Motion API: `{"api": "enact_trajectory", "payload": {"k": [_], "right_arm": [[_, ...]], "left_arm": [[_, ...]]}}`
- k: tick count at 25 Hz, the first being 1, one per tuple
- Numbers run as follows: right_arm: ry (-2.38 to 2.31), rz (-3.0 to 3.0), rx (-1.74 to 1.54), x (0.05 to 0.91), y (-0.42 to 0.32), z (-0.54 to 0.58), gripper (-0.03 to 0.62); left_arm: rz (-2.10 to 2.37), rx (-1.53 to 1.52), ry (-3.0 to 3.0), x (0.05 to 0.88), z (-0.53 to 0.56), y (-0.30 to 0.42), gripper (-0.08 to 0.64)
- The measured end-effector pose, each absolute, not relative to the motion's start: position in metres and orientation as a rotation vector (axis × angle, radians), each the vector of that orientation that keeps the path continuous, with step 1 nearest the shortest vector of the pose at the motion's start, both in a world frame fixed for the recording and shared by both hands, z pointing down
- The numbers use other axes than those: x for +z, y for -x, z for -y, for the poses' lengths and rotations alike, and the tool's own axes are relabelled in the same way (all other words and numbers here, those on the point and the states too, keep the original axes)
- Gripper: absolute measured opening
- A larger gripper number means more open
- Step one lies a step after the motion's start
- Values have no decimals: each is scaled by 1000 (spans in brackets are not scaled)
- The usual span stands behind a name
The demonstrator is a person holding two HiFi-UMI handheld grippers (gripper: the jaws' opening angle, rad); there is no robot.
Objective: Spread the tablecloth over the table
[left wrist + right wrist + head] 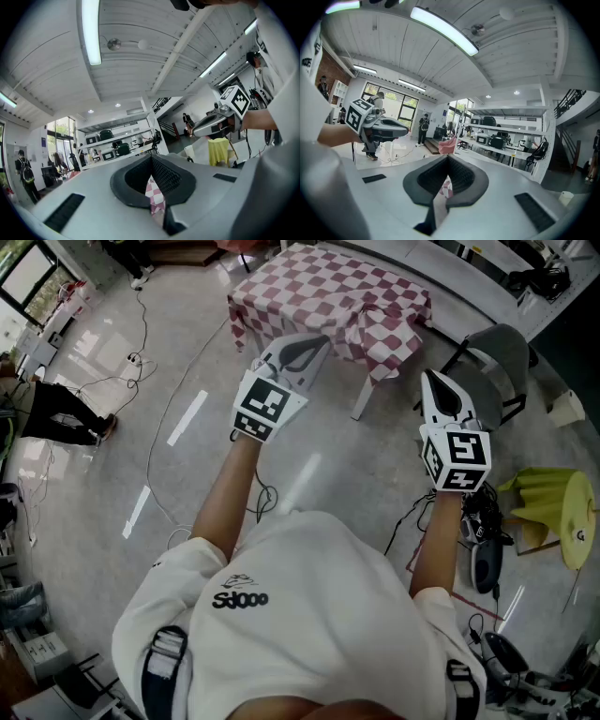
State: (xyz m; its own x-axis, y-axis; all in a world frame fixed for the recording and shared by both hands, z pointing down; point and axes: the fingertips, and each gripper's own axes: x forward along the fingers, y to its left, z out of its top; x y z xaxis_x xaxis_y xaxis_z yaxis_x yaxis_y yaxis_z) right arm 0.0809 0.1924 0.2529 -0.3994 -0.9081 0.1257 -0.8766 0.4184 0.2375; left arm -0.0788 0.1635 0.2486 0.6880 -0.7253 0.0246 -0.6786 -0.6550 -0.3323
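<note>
A person (309,596) in a white shirt stands on a polished floor (187,352) facing a small table (363,397), with a hand-held gripper raised roughly level in each hand. The red-and-white checked tablecloth (328,292) lies across the tabletop, hanging over its sides and rumpled into folds at the near right corner. The left gripper (152,161) reaches the table's near left corner. Its own view shows the jaws closed together on a narrow fold of the checked cloth, which runs down between the dark pads (166,176). The right gripper (448,160) is held just off the near right corner, where the cloth hangs lowest. Its jaws are likewise pressed fully together, with a sliver of pink-and-white fabric pinched between them. In the head view, the stretch of cloth between that corner and the right gripper cannot be made out. A grey chair (502,352) stands to the right of the table, and cables (159,418) trail over the floor to the left. Across the room, open shelving (505,150) holds a row of boxy appliances (483,139), some resembling microwave ovens, with darker rounded items on the upper tier. A small white tub (566,197) sits on the floor at the right edge of the right gripper view, and what it holds cannot be seen.
</note>
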Motion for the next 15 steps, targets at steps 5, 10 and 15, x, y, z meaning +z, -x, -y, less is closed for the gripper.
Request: {"api": "enact_trajectory", "payload": {"k": [5, 10, 15], "right_arm": [[-1577, 2483, -123, 255, -92, -189, 21], [-1561, 2526, -84, 257, -105, -187, 21], [-1523, 2518, -78, 270, -121, -184, 21]], "left_arm": [[-1100, -231, 2613, 252, -161, 66, 25], [-1087, -266, 2605, 256, -162, 48, 25], [-1116, -274, 2595, 259, -166, 36, 25]]}}
